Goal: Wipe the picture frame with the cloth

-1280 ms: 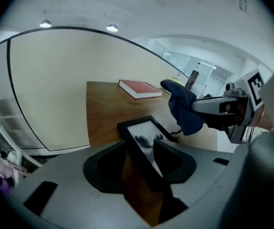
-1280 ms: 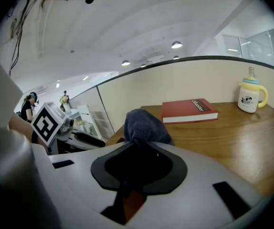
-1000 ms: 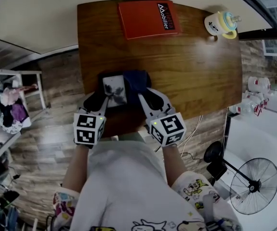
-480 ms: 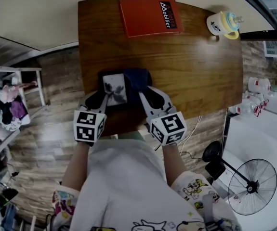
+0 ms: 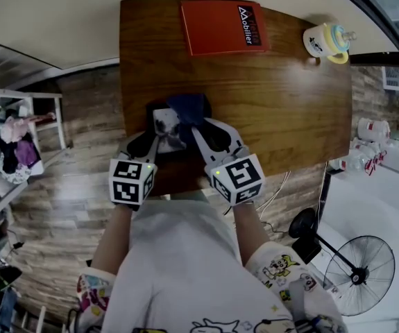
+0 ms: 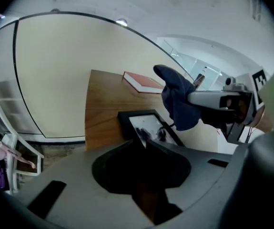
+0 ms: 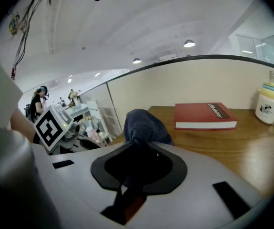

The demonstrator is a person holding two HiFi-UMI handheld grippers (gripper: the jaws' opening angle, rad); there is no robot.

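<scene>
At the left, the left gripper (image 6: 143, 142) has just been closing its jaws and now pinches the near edge of the black picture frame (image 6: 147, 124), which lies flat on the wooden table (image 5: 275, 103); to its right, the right gripper (image 7: 137, 144) is clenched on a dark blue cloth (image 7: 144, 125) bunched over the frame's far side; wiping seems about to start; next, the cloth likely needs pressing down and sweeping across the glass while the left steadies the frame.

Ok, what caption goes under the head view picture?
The left gripper, jaws just closing on the picture frame, and the right gripper holding the blue cloth above it.
</scene>
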